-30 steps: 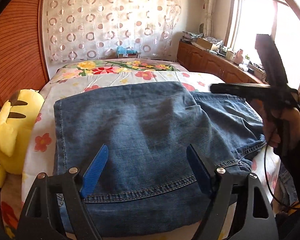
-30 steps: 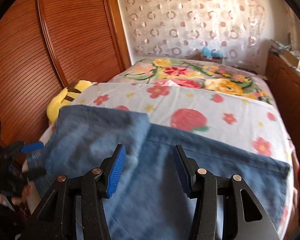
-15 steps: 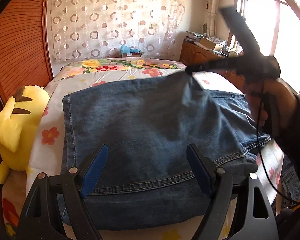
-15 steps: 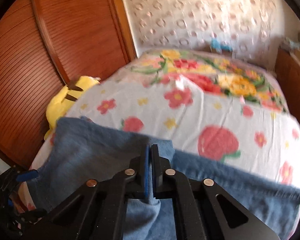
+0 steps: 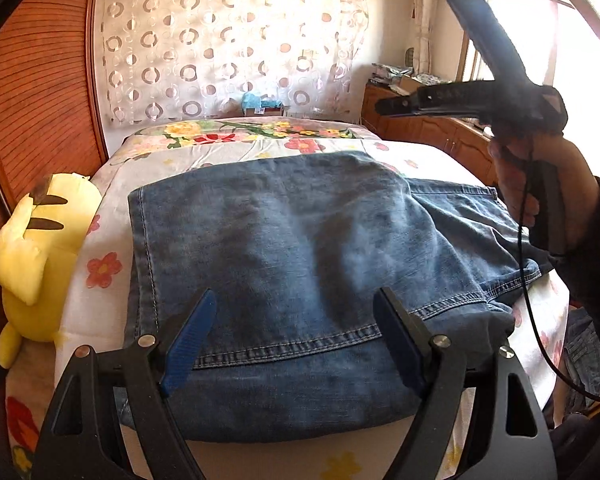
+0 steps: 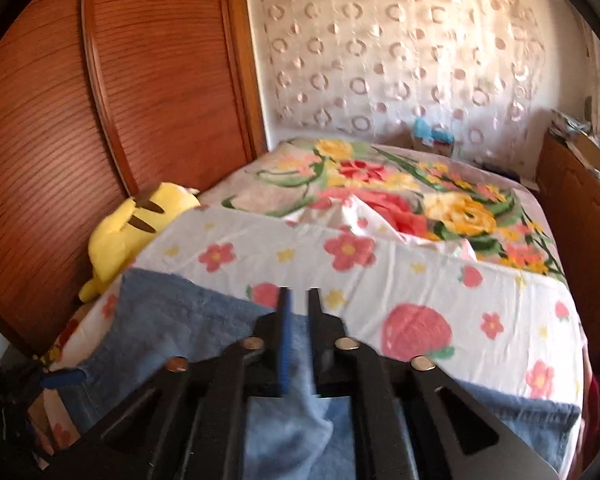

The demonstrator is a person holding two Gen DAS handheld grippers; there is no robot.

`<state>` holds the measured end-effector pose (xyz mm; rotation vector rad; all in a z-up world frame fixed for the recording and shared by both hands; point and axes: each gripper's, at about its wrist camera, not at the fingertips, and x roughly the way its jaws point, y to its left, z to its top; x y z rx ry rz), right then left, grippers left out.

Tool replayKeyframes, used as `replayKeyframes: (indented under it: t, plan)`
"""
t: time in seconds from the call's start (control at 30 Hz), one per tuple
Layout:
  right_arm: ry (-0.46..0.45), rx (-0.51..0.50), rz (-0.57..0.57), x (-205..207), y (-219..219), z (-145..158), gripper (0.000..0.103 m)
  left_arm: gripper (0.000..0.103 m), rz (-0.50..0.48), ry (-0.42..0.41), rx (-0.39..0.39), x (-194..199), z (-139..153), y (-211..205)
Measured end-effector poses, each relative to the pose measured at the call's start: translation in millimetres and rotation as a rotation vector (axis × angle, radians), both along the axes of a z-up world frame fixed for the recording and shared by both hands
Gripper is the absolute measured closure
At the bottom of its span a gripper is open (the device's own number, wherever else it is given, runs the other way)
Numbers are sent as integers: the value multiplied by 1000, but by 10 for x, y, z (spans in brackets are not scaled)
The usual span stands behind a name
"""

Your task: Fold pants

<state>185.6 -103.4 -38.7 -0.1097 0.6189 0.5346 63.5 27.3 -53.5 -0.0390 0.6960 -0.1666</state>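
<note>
Blue jeans [image 5: 300, 260] lie folded flat on the flowered bed sheet [image 5: 108, 216], hem seam toward me. My left gripper [image 5: 297, 292] hovers over their near edge, open, with nothing between its blue pads. My right gripper [image 5: 384, 105] is held by a person's hand [image 5: 540, 184] in the air above the right part of the jeans, clear of the cloth. In the right wrist view its jaws [image 6: 299, 292] stand a narrow gap apart and are opening. Nothing is between them, and the jeans [image 6: 180, 320] lie below.
A yellow plush toy [image 5: 40, 248] lies at the bed's left edge against a wooden slatted door [image 6: 100, 120]. A wooden cabinet [image 5: 440, 140] with clutter runs along the right under a bright window. A black cable hangs from the right hand.
The right gripper shut at the far corner of the folded layer, then rose off it with its jaws parting. The corner now lies flat. The left gripper stayed put.
</note>
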Motion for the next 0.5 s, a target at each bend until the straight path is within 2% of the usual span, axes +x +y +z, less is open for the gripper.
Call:
replayKeyframes:
  t: [0.2,0.37,0.43,0.5]
  plan:
    - [-38,-29,-35,-305,-424,47,64,22,-10,-10,4,8,41,-79]
    - [-84,-55,-73,-753,-958,109,62,22,-28,-18,9,37,66,-194]
    - [-94,-56,-90,-940,-1155,118,51,22,-35,-20,7,53,71,-259]
    - [-103,-60,-117,-1132,-1308,92,48,22,-42,-19,8,60,71,-317]
